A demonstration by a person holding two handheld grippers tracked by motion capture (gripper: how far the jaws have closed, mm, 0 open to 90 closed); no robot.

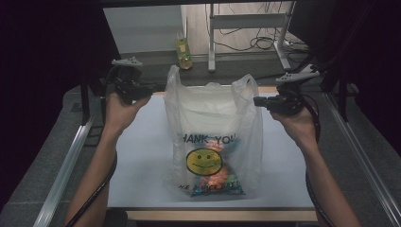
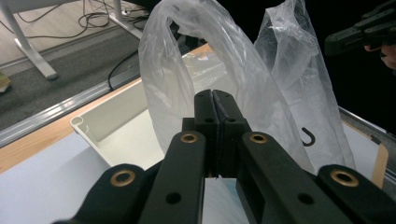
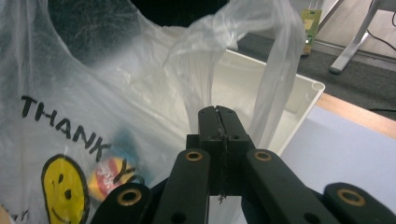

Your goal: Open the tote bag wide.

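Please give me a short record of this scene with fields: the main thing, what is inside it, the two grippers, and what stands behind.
main thing: thin clear plastic bag with yellow smiley face and black THANK YOU print, standing upright on the pale blue table top
contents: colourful small packets at the bottom, not readable
handles: both loops stand up, not held
left gripper: jaws shut, empty, beside the bag
right gripper: jaws shut, empty, beside the bag
behind: white plastic tray

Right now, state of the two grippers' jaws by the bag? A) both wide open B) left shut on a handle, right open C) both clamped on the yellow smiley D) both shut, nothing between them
D: left gripper and right gripper jaws meet with no plastic between them, beside the bag handles.
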